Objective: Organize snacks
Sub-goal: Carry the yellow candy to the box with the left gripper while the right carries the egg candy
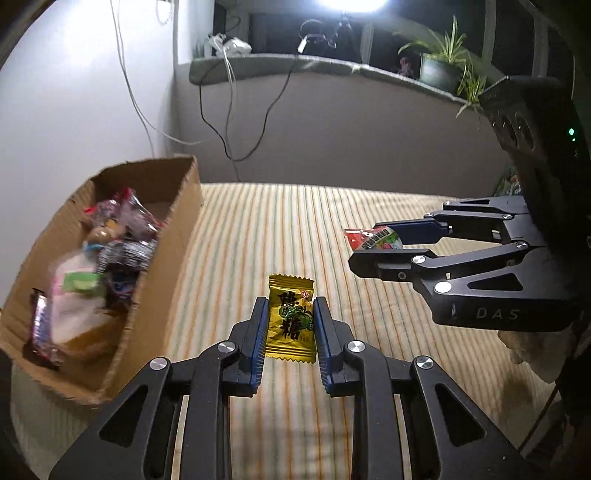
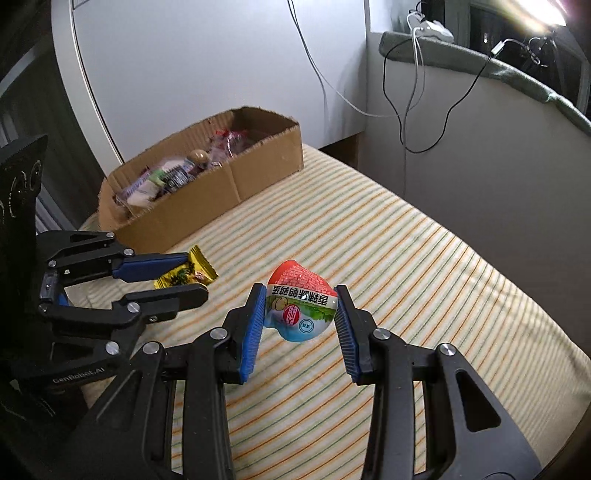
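Blue-padded fingers of the left gripper (image 1: 290, 314) sit closest in the left wrist view, clamped on a yellow candy packet (image 1: 291, 320) that stands upright between them, printed with dark characters and a green picture. It hangs above the striped bedcover (image 1: 258, 229), clear of the cloth.

From the right wrist view, the right gripper (image 2: 301, 306) is clenched on a red, white and blue snack pouch (image 2: 301, 299), its rounded red end pointing away and its print upside down. The pads press its two sides, and it too is held off the bedcover.

Both grippers are near each other over the middle of the bed, the left one's packet just to the left of the right one's pouch.

Farther off on the left stands an open cardboard box (image 2: 236, 184) on the bedcover by the white wall (image 2: 184, 74). Inside it lie several wrapped snacks (image 1: 107, 258), heaped together and partly blurred.

Beyond the bed, cables (image 1: 229, 122) trail down from a grey ledge (image 1: 332, 66), where a potted plant (image 1: 441, 62) stands at the far right under a bright lamp (image 1: 351, 3).
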Tool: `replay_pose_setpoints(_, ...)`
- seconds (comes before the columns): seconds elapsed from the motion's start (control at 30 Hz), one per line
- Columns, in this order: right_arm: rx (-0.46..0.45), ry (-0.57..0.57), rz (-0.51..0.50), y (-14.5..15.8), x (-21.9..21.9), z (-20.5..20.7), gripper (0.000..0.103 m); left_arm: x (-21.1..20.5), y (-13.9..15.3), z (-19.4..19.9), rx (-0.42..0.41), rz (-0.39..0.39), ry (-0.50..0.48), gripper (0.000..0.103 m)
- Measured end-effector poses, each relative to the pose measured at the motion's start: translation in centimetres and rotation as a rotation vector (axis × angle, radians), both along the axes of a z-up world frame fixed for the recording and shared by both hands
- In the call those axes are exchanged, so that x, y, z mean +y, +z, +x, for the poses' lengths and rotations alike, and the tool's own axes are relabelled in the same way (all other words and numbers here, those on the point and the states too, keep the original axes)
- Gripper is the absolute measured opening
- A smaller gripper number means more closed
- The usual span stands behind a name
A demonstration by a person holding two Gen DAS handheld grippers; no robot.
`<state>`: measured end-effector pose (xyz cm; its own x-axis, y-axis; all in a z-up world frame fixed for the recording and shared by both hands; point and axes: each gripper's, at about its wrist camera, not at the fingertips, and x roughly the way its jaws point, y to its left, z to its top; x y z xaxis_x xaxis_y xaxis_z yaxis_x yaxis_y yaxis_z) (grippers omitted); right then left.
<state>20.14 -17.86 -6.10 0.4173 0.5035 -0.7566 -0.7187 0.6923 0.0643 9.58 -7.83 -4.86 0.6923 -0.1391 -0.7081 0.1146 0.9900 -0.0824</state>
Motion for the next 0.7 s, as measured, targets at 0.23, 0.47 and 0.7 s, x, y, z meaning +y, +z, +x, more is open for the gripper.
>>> replay_pose_setpoints(0.23,-0.036,0.001,0.008,3.2,2.3,-1.4,0.038,3.5,1.6,-0.5,-0.068,-0.025,0.034,0.022)
replay_pose_setpoints(0.47,-0.064,0.015,0.014,5.0,6.1,-1.6,0.038,7.5,3.4,-2.0,-0.116,-0.036,0.072,0.022)
replay_pose_setpoints(0.7,-0.058,0.044,0.031,5.3,10.9,-1.3,0.038,11.5,3.9,-2.4,-0.142,-0.041,0.128,0.022)
